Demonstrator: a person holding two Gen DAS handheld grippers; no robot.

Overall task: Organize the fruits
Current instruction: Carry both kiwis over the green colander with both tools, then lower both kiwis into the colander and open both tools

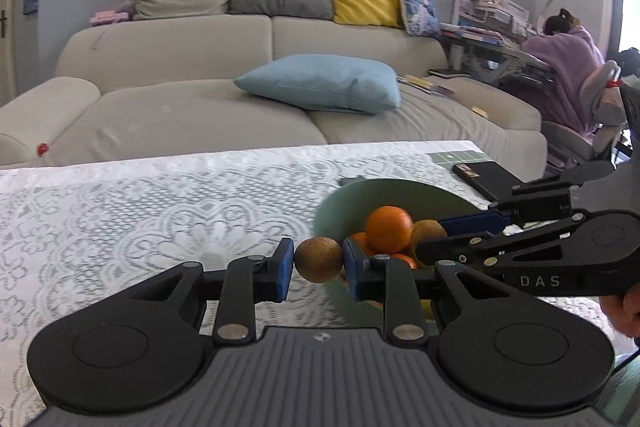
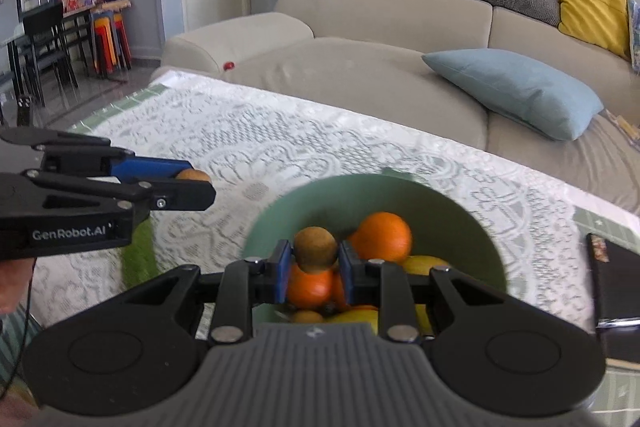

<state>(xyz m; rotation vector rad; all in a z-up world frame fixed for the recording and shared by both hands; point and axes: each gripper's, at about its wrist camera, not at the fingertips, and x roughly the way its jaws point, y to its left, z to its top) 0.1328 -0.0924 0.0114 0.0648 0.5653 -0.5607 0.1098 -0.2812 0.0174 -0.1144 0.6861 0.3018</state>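
Observation:
My left gripper (image 1: pixel 319 261) is shut on a brown kiwi (image 1: pixel 319 255), held just left of the green bowl (image 1: pixel 352 195) above the lace tablecloth. The bowl holds oranges (image 1: pixel 389 229). My right gripper (image 1: pixel 434 238) reaches in from the right, shut on a second kiwi (image 1: pixel 427 230) over the bowl. The right wrist view shows that gripper (image 2: pixel 315 259) clamping its kiwi (image 2: pixel 315 247) above the bowl (image 2: pixel 400 193), over oranges (image 2: pixel 386 237) and yellow fruit (image 2: pixel 424 264). At the left of that view the left gripper (image 2: pixel 196 181) carries its kiwi (image 2: pixel 194 175).
A black book (image 1: pixel 486 179) lies on the table right of the bowl. A blurred green patch (image 2: pixel 138 255) shows under the left gripper. Behind the table stands a beige sofa (image 1: pixel 256 39) with a blue pillow (image 1: pixel 320 83). A person (image 1: pixel 568 55) sits at a desk far right.

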